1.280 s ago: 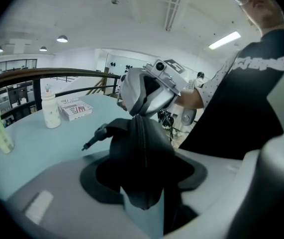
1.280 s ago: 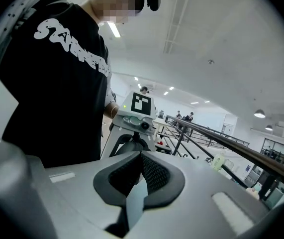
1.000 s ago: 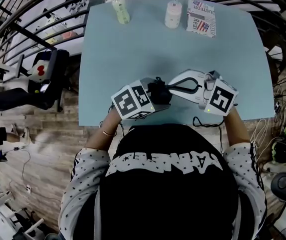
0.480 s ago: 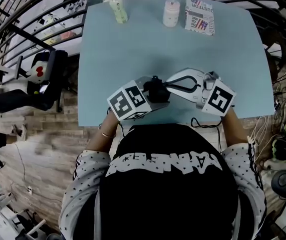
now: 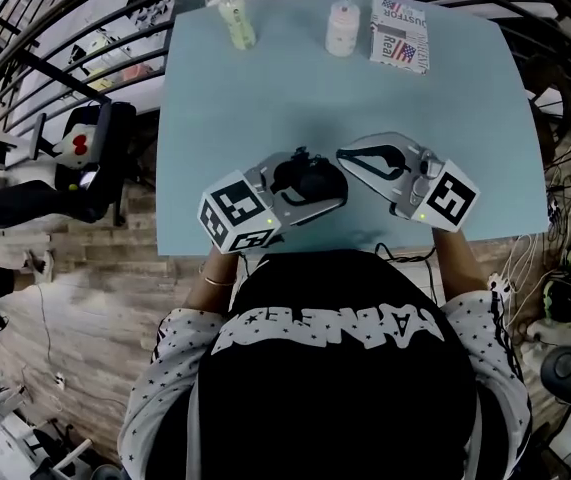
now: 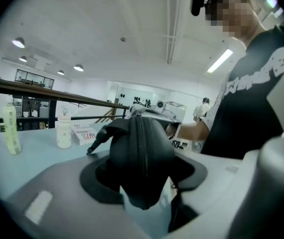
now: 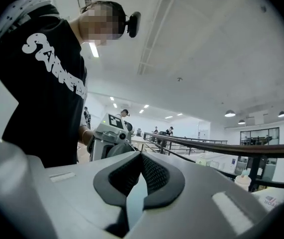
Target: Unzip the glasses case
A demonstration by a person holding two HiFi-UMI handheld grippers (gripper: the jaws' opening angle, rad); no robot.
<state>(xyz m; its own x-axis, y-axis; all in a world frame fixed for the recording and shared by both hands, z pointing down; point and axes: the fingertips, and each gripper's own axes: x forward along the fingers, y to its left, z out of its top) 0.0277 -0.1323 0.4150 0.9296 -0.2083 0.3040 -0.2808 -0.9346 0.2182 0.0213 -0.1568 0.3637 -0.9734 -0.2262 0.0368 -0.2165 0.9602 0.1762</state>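
Observation:
The black glasses case is clamped in my left gripper, which holds it just above the light blue table near its front edge. In the left gripper view the case stands on edge between the dark pads, its zipper seam running down the middle towards the camera. My right gripper is to the right of the case, a small gap away, with its tip pointing at it. In the right gripper view its jaws are shut with nothing between them, and the left gripper shows beyond.
At the table's far edge stand a green bottle, a white bottle and a printed box. A dark railing curves round the far side. The person's torso is against the near edge.
The two grippers have come apart. The left one swung left with the case and lifted it a little. The right gripper's tip, earlier at the case, has drawn back to the right.

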